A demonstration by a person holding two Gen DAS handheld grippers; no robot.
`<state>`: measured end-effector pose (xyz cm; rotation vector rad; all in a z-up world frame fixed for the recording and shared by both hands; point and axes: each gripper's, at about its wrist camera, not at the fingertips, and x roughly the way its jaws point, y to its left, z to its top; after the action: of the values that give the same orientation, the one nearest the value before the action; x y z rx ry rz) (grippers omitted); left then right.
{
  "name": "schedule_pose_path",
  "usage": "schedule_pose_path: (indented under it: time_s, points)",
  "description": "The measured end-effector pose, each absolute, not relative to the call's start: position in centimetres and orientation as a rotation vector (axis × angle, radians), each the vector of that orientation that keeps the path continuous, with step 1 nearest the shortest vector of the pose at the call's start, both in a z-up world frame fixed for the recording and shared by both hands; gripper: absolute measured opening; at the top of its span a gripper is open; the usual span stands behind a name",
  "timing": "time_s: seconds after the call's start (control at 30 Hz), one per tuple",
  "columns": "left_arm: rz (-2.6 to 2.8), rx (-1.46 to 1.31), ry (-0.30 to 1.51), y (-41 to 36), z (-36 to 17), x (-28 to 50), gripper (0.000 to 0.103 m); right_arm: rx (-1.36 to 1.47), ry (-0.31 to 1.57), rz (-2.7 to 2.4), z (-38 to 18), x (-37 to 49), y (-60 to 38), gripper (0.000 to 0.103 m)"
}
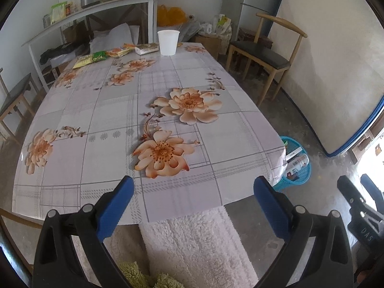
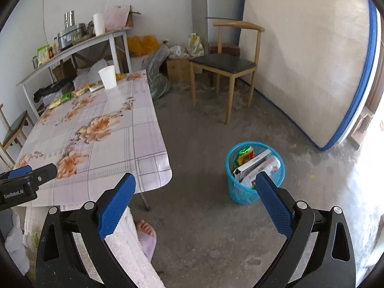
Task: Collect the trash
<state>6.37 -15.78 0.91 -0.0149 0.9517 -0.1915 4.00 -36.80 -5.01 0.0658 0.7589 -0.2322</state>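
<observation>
Both the left gripper (image 1: 193, 189) and right gripper (image 2: 195, 187) hover with fingers spread wide and empty, well short of the crumpled snack wrappers (image 1: 103, 56) lying beside a white cup (image 1: 168, 42) at the floral worktop's (image 1: 96, 120) far edge.

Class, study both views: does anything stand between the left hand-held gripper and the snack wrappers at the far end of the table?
Nothing visible does. The left hand-held gripper is open and empty at the near edge, and only bare floral tablecloth lies before the green and yellow snack wrappers. The white paper cup stands beside them, to the right.
</observation>
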Motion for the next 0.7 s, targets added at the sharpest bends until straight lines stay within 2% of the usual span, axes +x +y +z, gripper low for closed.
schedule_pose_path:
  time_s: [0.7]
  points:
    - [-0.143, 0.016, 1.025, -15.5, -0.5, 7.0, 0.098, 0.034, 0.843, -0.219, -6.8, 4.5, -35.9, 0.096]
